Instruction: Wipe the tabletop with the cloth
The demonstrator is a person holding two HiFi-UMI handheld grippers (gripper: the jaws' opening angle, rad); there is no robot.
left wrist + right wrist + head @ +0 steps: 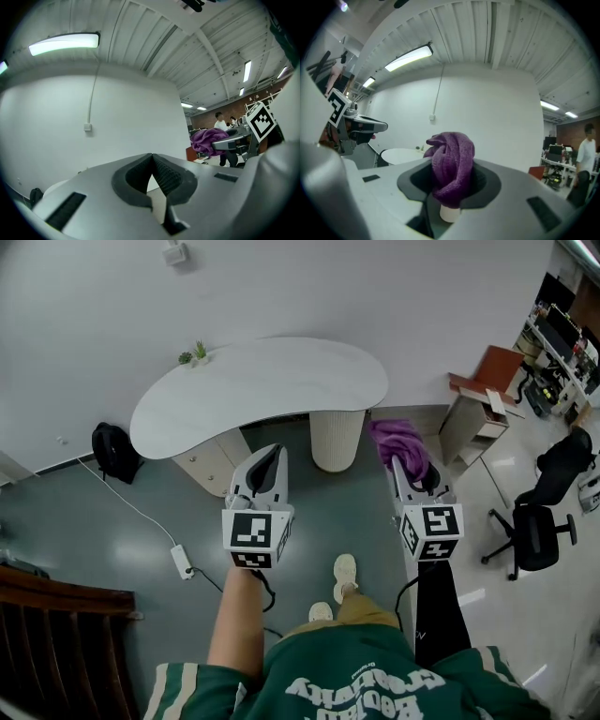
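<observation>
Head view alone: a white curved bench (pixel 262 390) stands ahead by the wall with a small plant (pixel 192 354) at its far left edge. A black bag (pixel 112 451) lies on the floor to its left, and an office chair (pixel 539 521) stands far right.
Claw views alone: the ceiling lights, people standing far off in the room, and the jaws seen close.
Left claw (pixel 152 161): jaws met at the tips, empty, held in the air short of the bench.
Right claw (pixel 451 185): jaws clamped on the purple cloth (pixel 452 161), which bunches up in a knot above the pads.
Cloth: in the right claw, off the bench, in the air near its right end.
</observation>
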